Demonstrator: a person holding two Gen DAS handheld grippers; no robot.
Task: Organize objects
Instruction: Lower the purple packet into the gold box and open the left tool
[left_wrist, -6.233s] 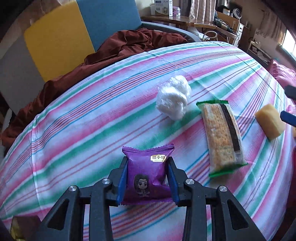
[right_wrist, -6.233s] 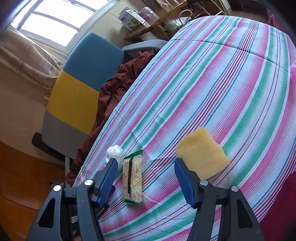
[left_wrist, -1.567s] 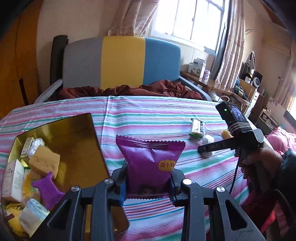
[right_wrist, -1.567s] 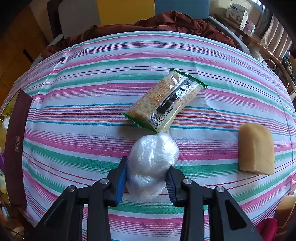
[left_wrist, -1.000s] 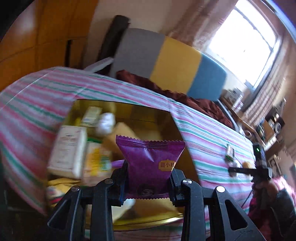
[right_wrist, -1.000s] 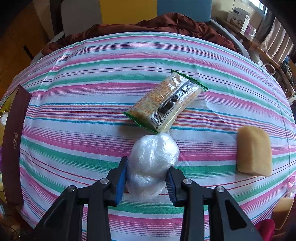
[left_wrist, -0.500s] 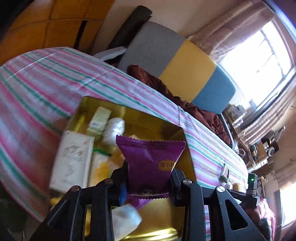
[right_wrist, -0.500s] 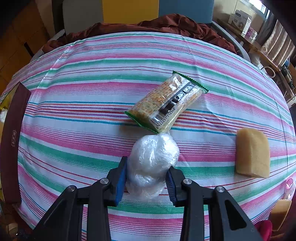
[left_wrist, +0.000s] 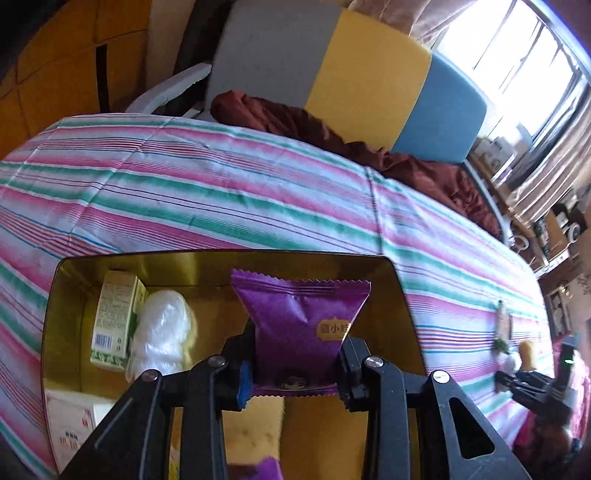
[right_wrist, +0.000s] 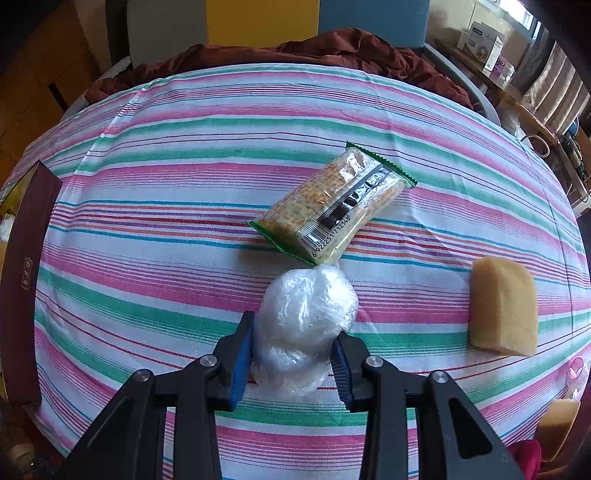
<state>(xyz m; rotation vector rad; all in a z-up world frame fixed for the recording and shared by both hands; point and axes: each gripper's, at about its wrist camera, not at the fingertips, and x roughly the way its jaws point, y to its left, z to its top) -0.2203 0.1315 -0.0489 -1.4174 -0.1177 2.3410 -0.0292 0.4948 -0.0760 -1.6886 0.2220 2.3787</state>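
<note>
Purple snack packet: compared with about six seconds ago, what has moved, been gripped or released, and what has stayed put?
The left hand-held gripper has carried the purple snack packet off the striped cloth to above the gold box, still clamped. The right hand-held gripper, open before, has closed on the white plastic-wrapped ball. The cracker pack and tan block stayed on the cloth.

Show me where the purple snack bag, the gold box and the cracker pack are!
purple snack bag (left_wrist: 301, 317): left wrist view, middle of its front.
gold box (left_wrist: 400, 295): left wrist view, inner right wall.
cracker pack (right_wrist: 334, 205): right wrist view, middle of the wrapper.
</note>
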